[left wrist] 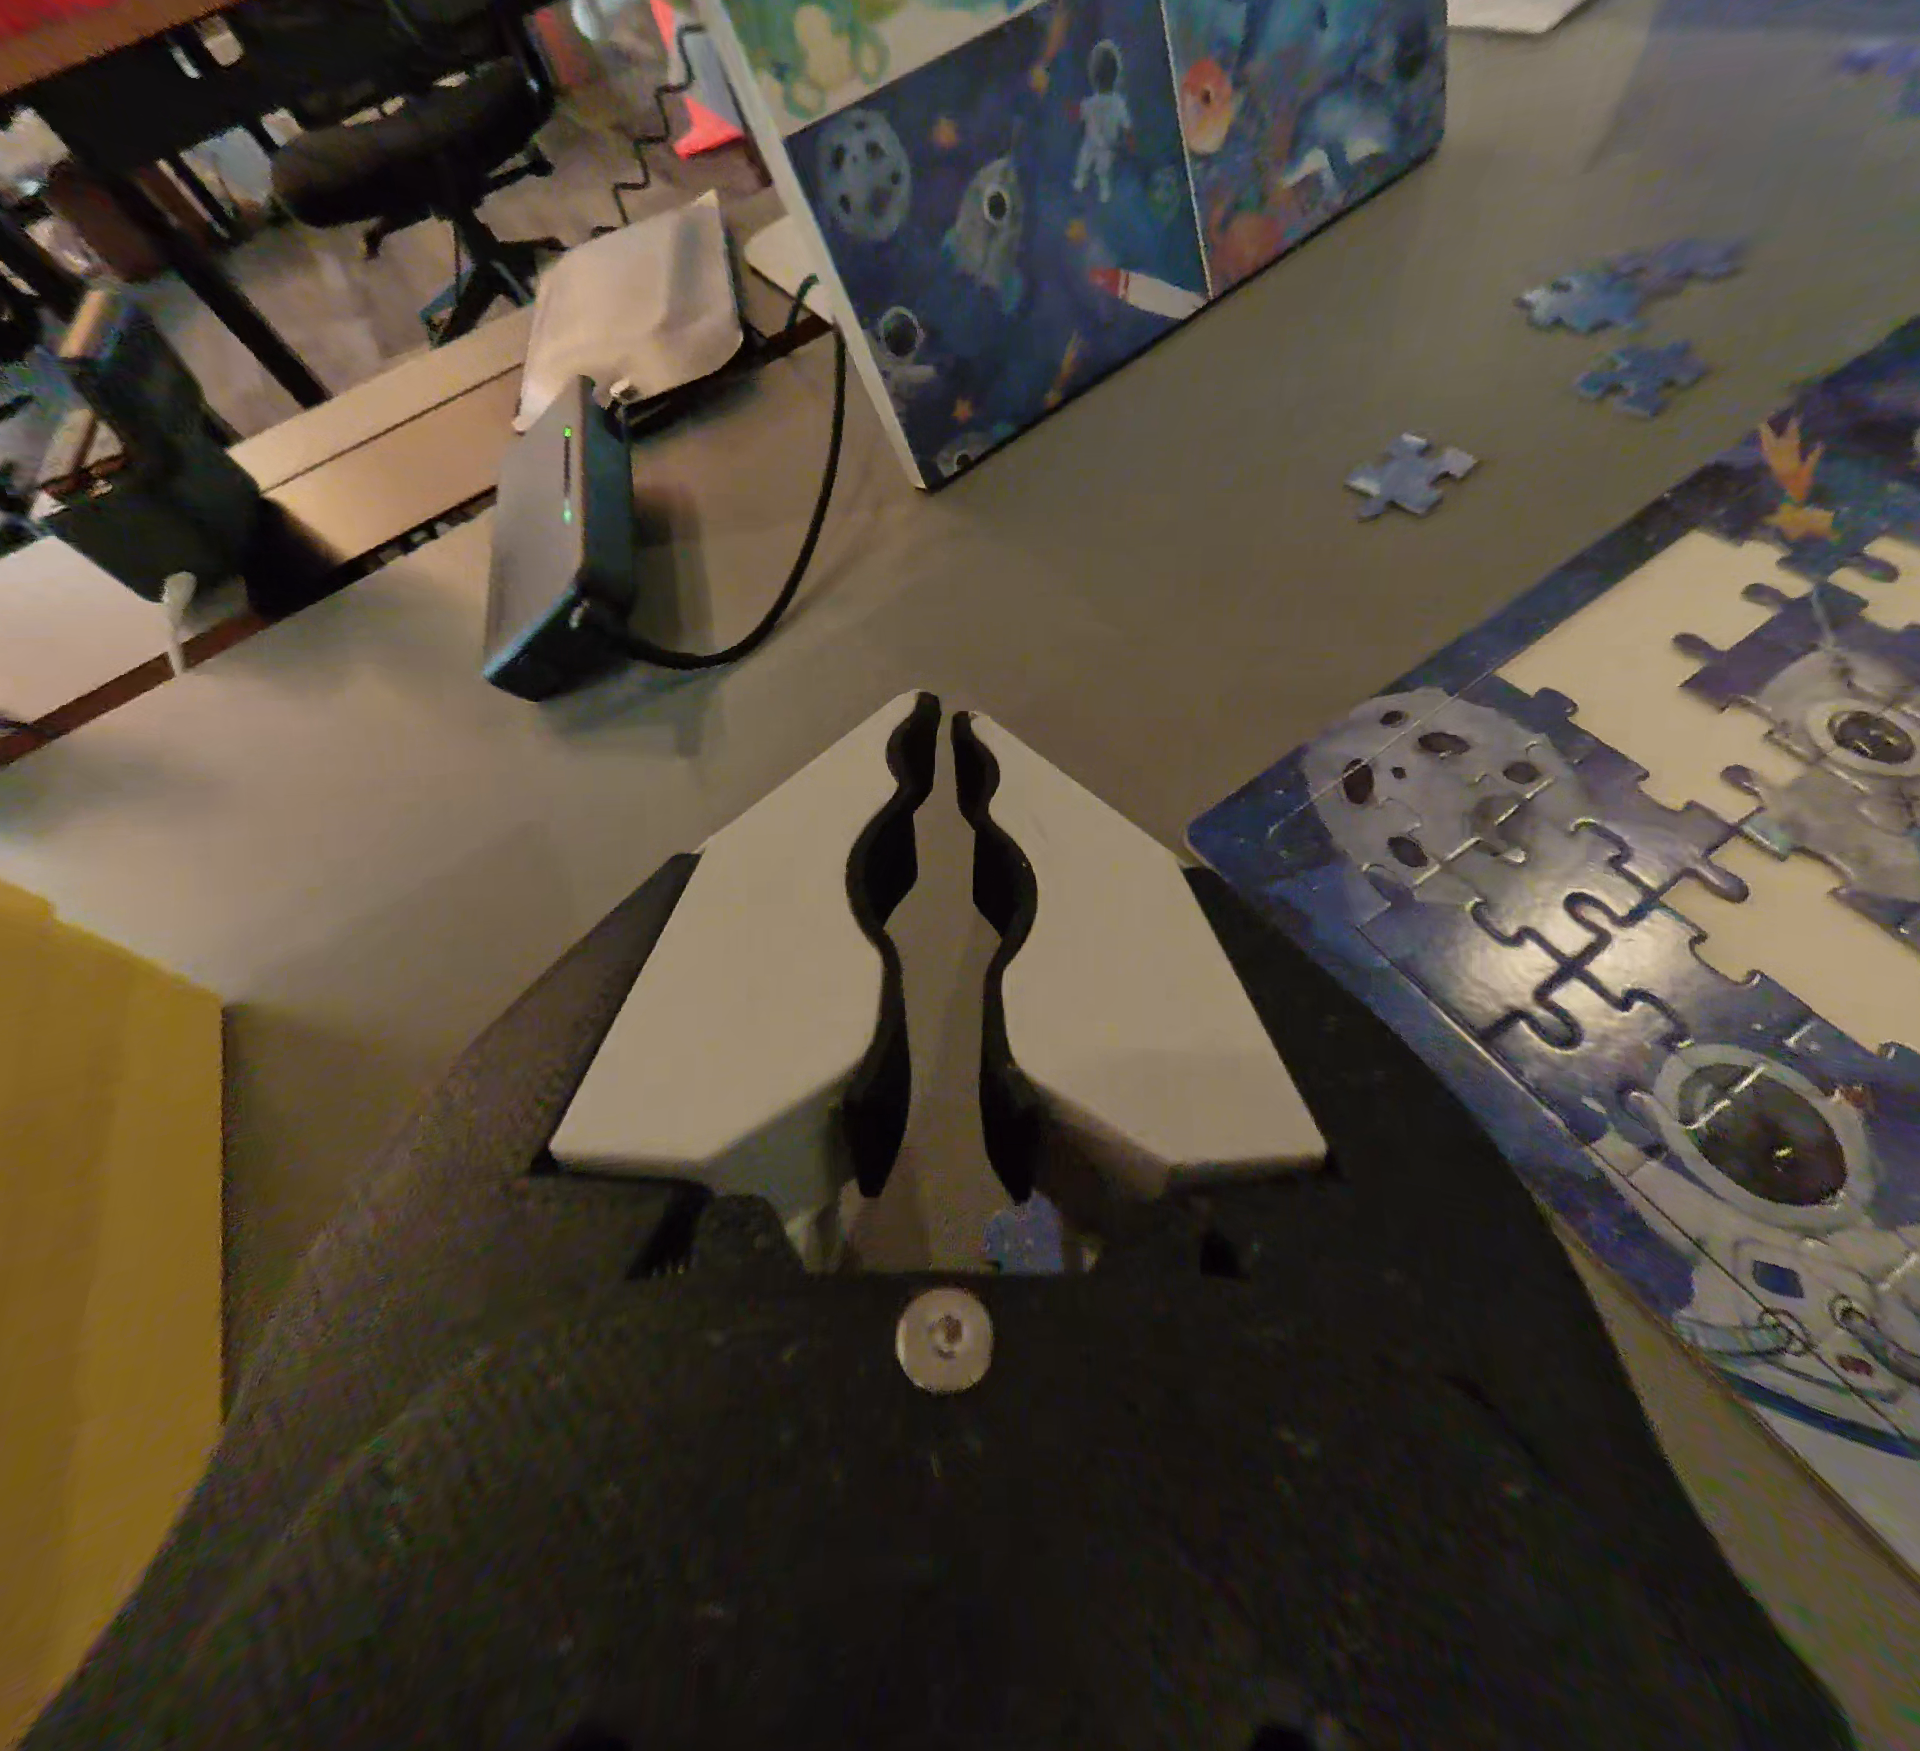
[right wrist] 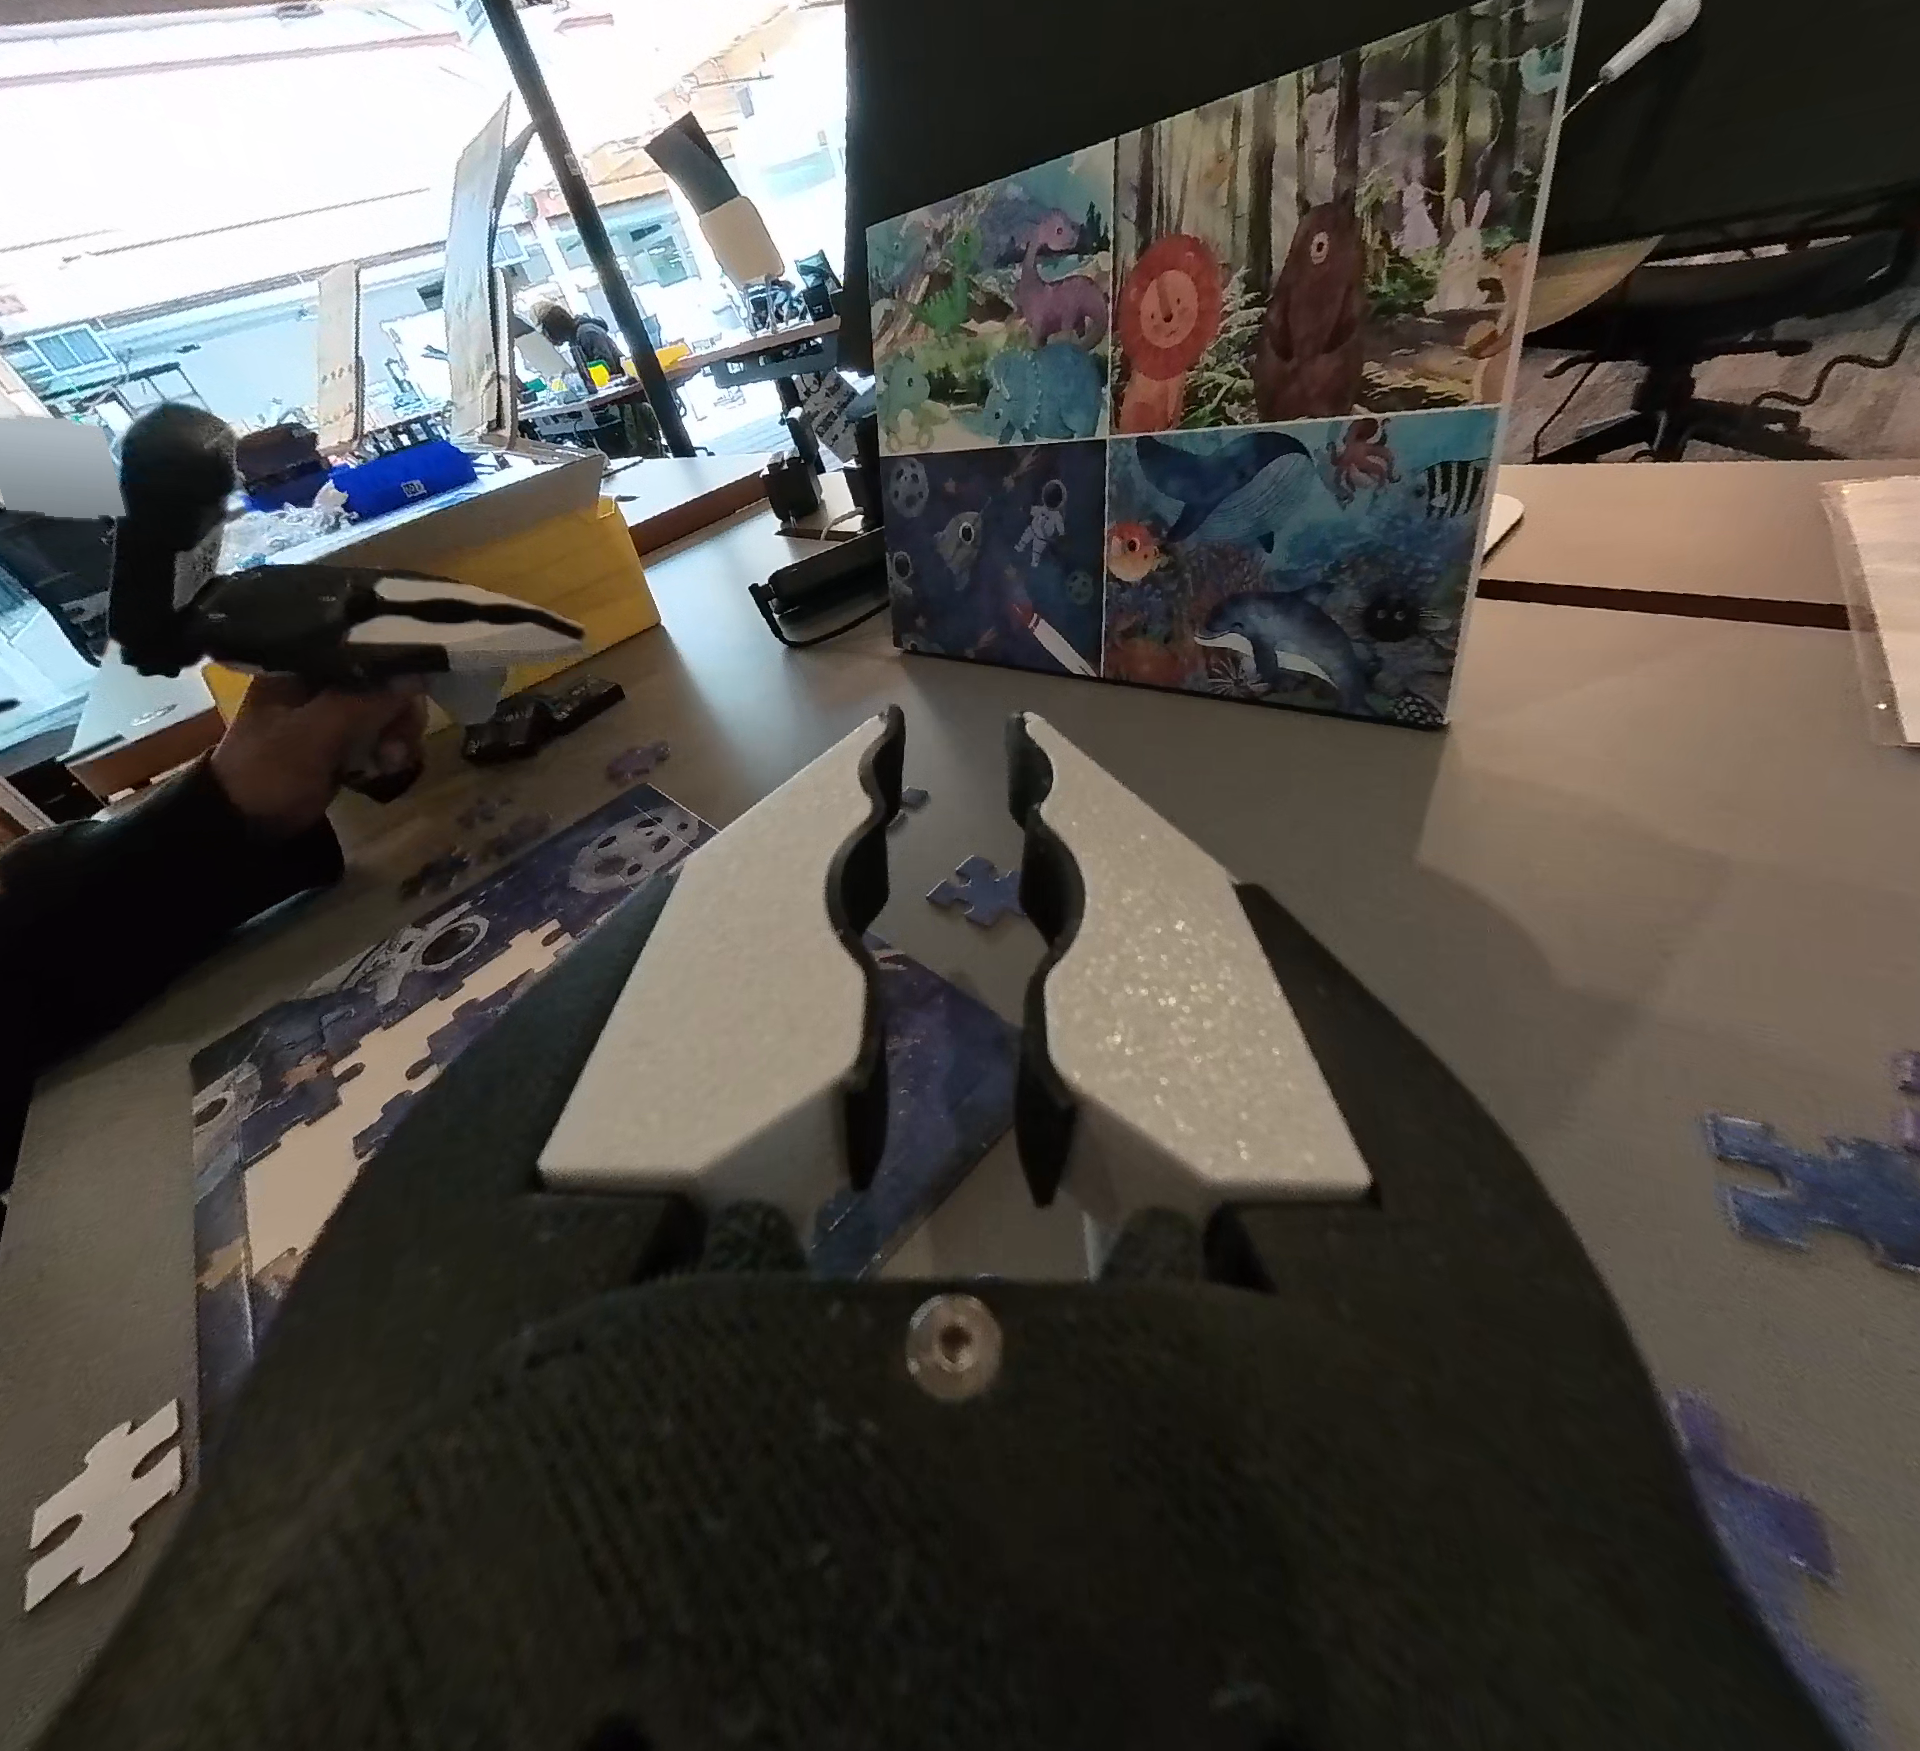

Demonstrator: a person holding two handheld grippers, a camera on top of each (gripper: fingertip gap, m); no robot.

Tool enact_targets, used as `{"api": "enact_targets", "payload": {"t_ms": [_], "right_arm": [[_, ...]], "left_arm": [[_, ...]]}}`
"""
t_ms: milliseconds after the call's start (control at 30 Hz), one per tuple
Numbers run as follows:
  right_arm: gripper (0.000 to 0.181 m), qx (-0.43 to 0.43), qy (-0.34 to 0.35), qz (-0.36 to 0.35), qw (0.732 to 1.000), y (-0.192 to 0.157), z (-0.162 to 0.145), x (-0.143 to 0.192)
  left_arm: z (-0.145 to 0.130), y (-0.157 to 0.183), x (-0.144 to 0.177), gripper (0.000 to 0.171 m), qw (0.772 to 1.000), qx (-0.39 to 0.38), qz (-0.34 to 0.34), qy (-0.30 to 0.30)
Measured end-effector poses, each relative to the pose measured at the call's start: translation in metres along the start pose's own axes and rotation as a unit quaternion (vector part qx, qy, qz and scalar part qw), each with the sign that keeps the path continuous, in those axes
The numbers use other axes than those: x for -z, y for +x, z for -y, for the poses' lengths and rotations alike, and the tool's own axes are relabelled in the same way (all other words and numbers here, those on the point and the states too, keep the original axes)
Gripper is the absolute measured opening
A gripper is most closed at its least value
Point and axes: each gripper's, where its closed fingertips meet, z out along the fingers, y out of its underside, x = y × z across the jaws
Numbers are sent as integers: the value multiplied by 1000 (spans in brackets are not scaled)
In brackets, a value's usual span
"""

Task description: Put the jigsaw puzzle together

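Note:
A partly built blue space jigsaw puzzle (left wrist: 1538,932) lies flat on the grey table, with bare pale gaps in its middle; it also shows in the right wrist view (right wrist: 436,963). My left gripper (left wrist: 940,714) is shut with nothing between its tips, just left of the puzzle's corner. It also shows in the right wrist view (right wrist: 566,631), held by a hand above the table. My right gripper (right wrist: 951,730) is open and empty, over the puzzle's far corner. A loose blue piece (right wrist: 977,891) lies on the table between its fingers. Other loose pieces (left wrist: 1408,473) lie beyond the puzzle.
The puzzle box (right wrist: 1195,454) with four pictures stands upright at the back, also in the left wrist view (left wrist: 1091,143). A black power bank with cable (left wrist: 561,548) and a yellow box (left wrist: 83,1182) sit left. More pieces (right wrist: 1829,1182) lie right; a white face-down piece (right wrist: 104,1483) lies left. The grippers' ends are close to 35 centimeters from one another.

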Motion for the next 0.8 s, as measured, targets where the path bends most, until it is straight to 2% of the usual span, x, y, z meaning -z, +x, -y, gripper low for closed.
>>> {"api": "enact_targets", "payload": {"t_ms": [67,167,267,333,533,733,800], "right_arm": [[18,-3,2,0,1000,1,1,1],[19,18,-1,-15,1000,6,3,5],[14,114,-18,-104,988,38,8,28],[15,142,-28,-139,980,58,8,46],[25,108,-5,-63,992,58,12,71],[22,132,-31,-63,989,58,4,72],[10,153,-19,-59,986,52,10,76]], "left_arm": [[-3,-8,2,0,1000,0,12,-3],[-18,-23,1,0,997,-37,56,-46],[-23,-17,-2,0,996,-40,44,-59],[-21,-10,-3,1,997,-39,29,-53],[-23,-2,-7,3,997,-41,12,-59],[-24,3,-8,5,998,-32,-6,-60],[-25,4,-9,6,997,-36,-6,-62]]}}
